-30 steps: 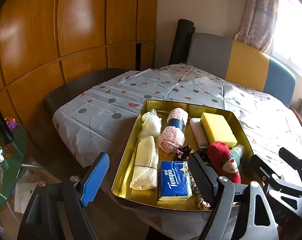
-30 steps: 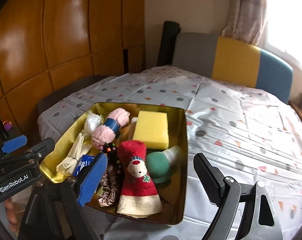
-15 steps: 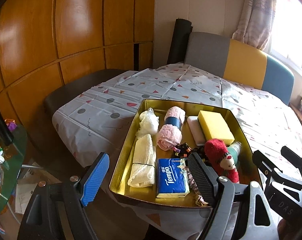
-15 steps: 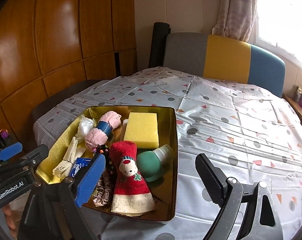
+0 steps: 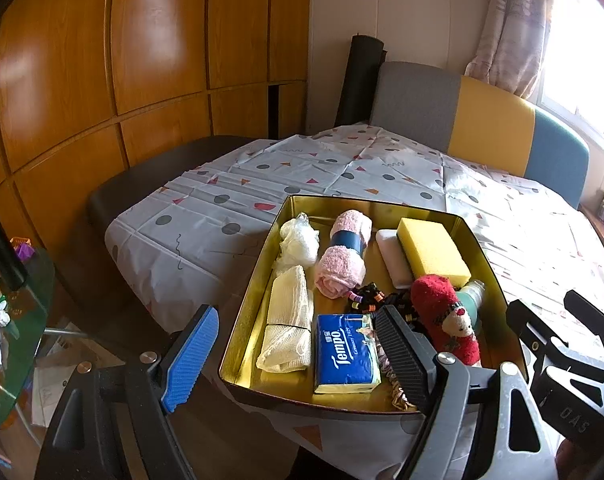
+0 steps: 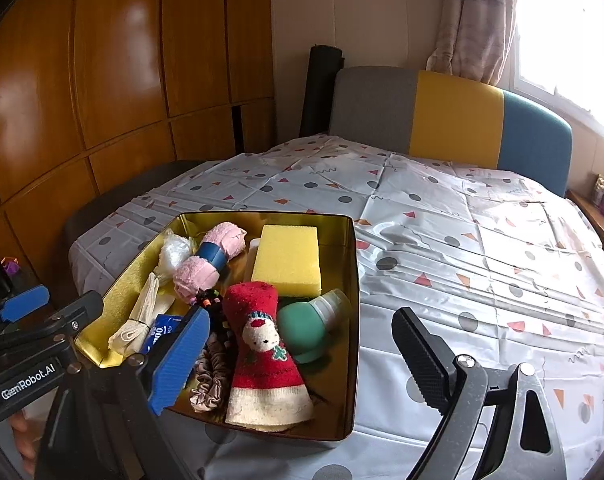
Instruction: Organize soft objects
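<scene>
On the surface (image 6: 441, 240), under a spotted cloth, sits a gold tray (image 6: 351, 280) at the near left corner, and every soft object lies inside it. Largest is the yellow sponge (image 6: 288, 260) at the far right of the tray: probably light and springy, it should squash under the pads, so a hold across its short sides looks best. Next comes the red Christmas sock (image 6: 264, 344), limp and likely to droop; pinching its thick middle seems safer than the cuff. The pink rolled towel (image 5: 343, 256), bound by a blue band, looks firm enough to take at that band. The cream mesh cloth (image 5: 288, 320) and the blue tissue pack (image 5: 345, 354) lie along the near left; the pack's film may be slippery, so its narrow sides look the better hold. The green squeeze bottle (image 6: 307, 326) lies on its side touching the sock and could roll. Smaller are the white plastic puff (image 5: 300, 238), the beige scrunchie (image 6: 210, 376) and the black hair ties (image 5: 365, 296), all featherlight and easily snagged.

The left gripper (image 5: 298, 352) hangs over the tray's near edge, jaws apart and empty. The right gripper (image 6: 302, 360) also stands wide with nothing pinched.
</scene>
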{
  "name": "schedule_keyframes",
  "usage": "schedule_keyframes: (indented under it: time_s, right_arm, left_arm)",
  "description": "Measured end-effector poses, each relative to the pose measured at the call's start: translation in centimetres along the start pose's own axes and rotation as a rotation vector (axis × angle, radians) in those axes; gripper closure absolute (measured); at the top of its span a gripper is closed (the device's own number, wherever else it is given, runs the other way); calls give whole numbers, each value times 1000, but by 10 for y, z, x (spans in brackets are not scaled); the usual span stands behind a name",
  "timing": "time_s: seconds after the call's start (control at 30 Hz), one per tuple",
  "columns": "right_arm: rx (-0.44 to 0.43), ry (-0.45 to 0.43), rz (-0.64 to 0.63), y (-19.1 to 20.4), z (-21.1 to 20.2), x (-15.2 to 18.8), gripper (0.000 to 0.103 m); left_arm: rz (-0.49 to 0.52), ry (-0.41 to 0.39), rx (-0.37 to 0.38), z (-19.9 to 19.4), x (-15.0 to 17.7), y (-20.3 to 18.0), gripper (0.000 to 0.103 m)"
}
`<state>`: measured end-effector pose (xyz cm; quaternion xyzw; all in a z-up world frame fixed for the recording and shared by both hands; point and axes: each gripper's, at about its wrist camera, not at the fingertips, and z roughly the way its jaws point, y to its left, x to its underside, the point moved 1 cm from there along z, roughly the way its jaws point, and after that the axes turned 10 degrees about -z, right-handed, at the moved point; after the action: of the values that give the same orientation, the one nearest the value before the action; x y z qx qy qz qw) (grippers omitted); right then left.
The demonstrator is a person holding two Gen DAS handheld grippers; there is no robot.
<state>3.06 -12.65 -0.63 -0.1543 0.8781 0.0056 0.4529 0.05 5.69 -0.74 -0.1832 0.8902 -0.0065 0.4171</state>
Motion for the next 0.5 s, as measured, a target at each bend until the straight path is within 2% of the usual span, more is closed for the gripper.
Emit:
schedule_keyframes:
  time_s: [0.5]
  right_arm:
    - [-1,0,2,0,-1,0,9]
  left_arm:
    - [2,-3,7,-1,1,0,20]
